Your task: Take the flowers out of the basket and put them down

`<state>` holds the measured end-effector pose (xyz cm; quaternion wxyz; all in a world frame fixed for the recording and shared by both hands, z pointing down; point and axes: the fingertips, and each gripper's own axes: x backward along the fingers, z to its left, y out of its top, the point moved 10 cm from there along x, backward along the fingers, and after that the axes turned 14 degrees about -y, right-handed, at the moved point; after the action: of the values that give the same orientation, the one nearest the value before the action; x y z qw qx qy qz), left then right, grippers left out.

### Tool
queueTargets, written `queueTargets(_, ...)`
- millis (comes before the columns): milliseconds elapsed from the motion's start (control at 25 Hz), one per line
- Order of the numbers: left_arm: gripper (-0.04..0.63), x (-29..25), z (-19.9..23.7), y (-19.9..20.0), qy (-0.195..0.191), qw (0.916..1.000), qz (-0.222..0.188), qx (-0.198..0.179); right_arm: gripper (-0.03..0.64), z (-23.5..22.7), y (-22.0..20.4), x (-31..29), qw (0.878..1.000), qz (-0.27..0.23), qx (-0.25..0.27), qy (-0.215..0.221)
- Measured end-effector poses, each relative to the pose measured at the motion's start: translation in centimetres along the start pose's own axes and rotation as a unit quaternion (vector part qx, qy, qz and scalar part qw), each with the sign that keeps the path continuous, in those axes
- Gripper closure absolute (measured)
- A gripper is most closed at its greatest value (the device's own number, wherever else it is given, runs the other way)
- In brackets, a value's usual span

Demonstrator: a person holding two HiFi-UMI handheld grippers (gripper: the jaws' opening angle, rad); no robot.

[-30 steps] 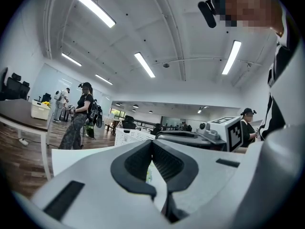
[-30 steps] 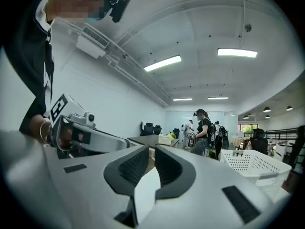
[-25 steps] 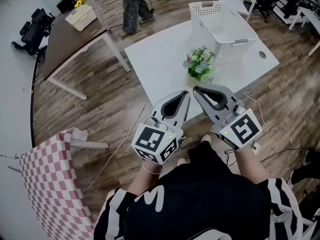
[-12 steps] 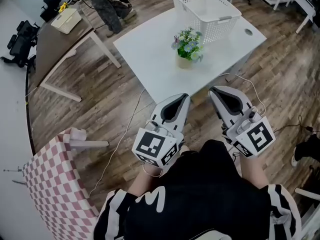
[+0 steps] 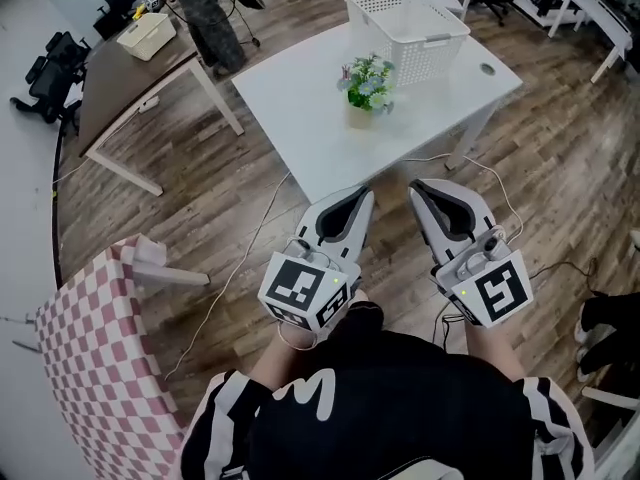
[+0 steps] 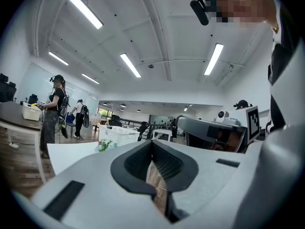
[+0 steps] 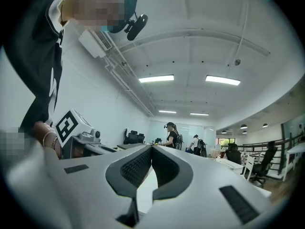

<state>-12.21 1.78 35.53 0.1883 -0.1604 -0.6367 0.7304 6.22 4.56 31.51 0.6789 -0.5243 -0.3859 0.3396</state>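
Note:
The flowers [image 5: 365, 84], a small bunch of green, white and blue in a pale pot, stand upright on the white table [image 5: 300, 88], just in front of the white basket [image 5: 405, 18]. The basket shows nothing inside. Both grippers hang over the wooden floor on my side of the table, well short of the flowers. My left gripper [image 5: 361, 194] is shut with nothing in it. My right gripper [image 5: 417, 186] is likewise shut and holds nothing. In the left gripper view the flowers [image 6: 104, 146] and basket [image 6: 121, 135] sit far ahead beyond the closed jaws.
A brown desk [image 5: 125, 83] with a cream box [image 5: 147, 34] stands at the left, a person [image 5: 205, 13] beside it. A pink checked cloth [image 5: 90, 368] lies at lower left. Cables [image 5: 255, 258] trail over the floor from the table. Chairs stand at the top right.
Both grippers have drawn back from the table edge towards my body and now hang over the floor. The table with flowers and basket looks farther off. Jaws stay shut.

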Motion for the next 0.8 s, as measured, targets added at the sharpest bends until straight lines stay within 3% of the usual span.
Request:
queueTargets(400, 0.591, 3.1, -14.5, -2.7, 0.001, 1.0000, -0.001, -0.002, 0.600, 3.1, 1.5, 14.1, 1.000, -0.007, -0.015, 0.010)
queueTargets(800, 0.591, 7.7, -28.0, -4.6, 0.019, 0.9998, 0.003, 0.002, 0.600, 7.5, 4.0, 26.6, 0.999, 0.018, -0.040, 0.031)
